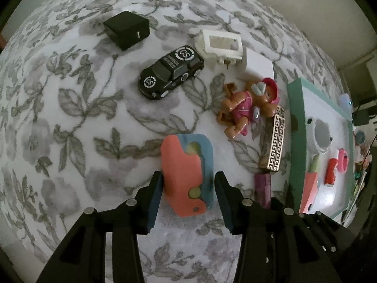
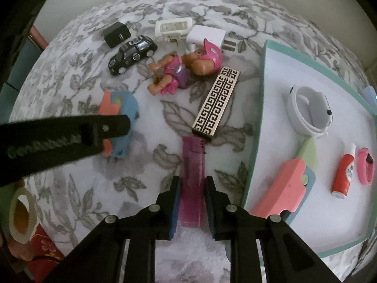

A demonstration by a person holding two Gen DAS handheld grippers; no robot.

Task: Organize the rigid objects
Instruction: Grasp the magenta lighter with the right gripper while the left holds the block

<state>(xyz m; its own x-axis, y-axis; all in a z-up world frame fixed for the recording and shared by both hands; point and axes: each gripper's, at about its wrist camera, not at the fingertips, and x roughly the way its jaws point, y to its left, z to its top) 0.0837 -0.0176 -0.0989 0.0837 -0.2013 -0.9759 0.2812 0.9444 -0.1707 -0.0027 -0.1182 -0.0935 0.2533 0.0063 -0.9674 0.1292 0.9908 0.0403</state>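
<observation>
Two hand-held grippers point down at a flowered cloth (image 2: 70,176). Right hand-held gripper (image 2: 190,202) is clamped on a purple lighter (image 2: 192,165). Left hand-held gripper (image 1: 188,188) brackets a pink-and-blue block (image 1: 186,172), pads just apart from it.

Looks like a home to me, likely a bed or sofa: I'm working over a soft floral fabric cover (image 2: 77,188), not a bench. Kid stuff lies scattered on it: black toy car (image 1: 170,72), pink pup figure (image 2: 186,69), phone charger (image 1: 127,29). Teal-rimmed tray (image 2: 256,122) beside them, plain painted wall behind.
</observation>
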